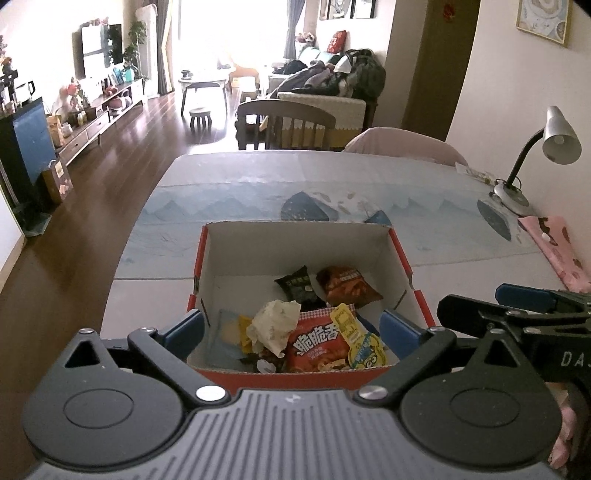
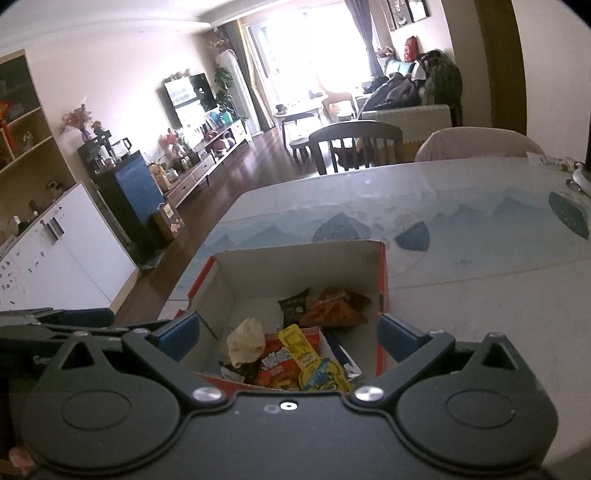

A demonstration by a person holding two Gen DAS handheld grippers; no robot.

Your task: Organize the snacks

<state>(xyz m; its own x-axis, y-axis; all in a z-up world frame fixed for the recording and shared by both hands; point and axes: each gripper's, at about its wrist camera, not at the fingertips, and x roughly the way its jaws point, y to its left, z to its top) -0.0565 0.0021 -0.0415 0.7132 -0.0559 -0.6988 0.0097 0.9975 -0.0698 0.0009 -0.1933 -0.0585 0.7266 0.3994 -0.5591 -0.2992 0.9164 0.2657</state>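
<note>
Holding crinkly foil packets, a rectangular cardboard box (image 1: 295, 243) sits between both spread claws.

Blown-out window (image 1: 236, 33) backlight; dim foreground; fisheye-bent edges, perhaps slightly soft.

The left black two-finger gripper with blue pads (image 1: 293, 330) was held level, jaws spread wide and empty. Just to its right, the matching right black two-finger gripper (image 2: 290, 334) also gaped wide, holding nothing.
</note>
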